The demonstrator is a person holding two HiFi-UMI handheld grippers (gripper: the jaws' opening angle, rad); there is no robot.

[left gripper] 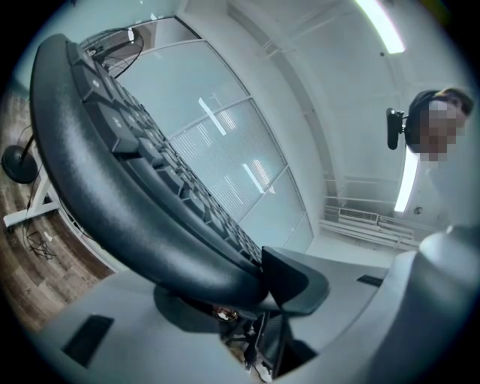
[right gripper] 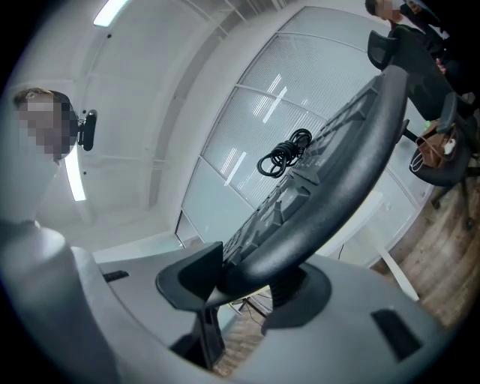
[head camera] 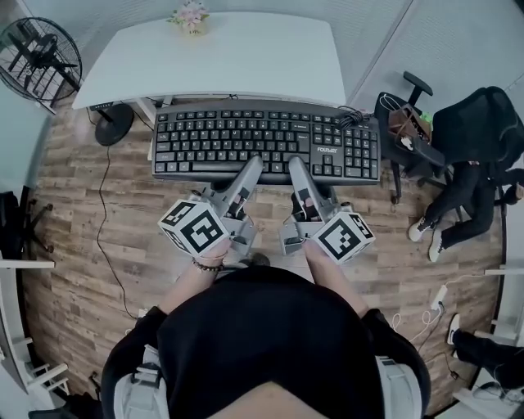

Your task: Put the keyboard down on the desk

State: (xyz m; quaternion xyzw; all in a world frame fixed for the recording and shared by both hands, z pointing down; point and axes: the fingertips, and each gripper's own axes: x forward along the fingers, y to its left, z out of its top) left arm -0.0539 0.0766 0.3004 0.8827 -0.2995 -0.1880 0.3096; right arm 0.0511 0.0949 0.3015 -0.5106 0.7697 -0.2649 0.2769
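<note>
The black keyboard point(head camera: 266, 139) is held up in the air, keys upward and roughly level, over the wooden floor point(head camera: 123, 237) just in front of the white worktop point(head camera: 246, 57). In the head view its far edge lies along the worktop's near edge, and it does not rest on the worktop.

The left gripper point(head camera: 250, 168) has its jaws closed on the keyboard's near edge a little left of the middle. The right gripper point(head camera: 295, 168) has its jaws closed on the same edge just right of the middle. Each gripper view shows the rounded front rim pinched between that gripper's two jaws, with the keyboard point(left gripper: 112, 187) running away toward 11 o'clock in the left gripper view and toward 1 o'clock in the right.

A coiled cable point(head camera: 352, 119) lies on the keyboard's far right corner.

On the worktop a small bunch of flowers point(head camera: 190, 16) stands at 12 o'clock. A fan point(head camera: 41, 57) stands at 10 o'clock and an office chair point(head camera: 409, 123) at 2 o'clock.
</note>
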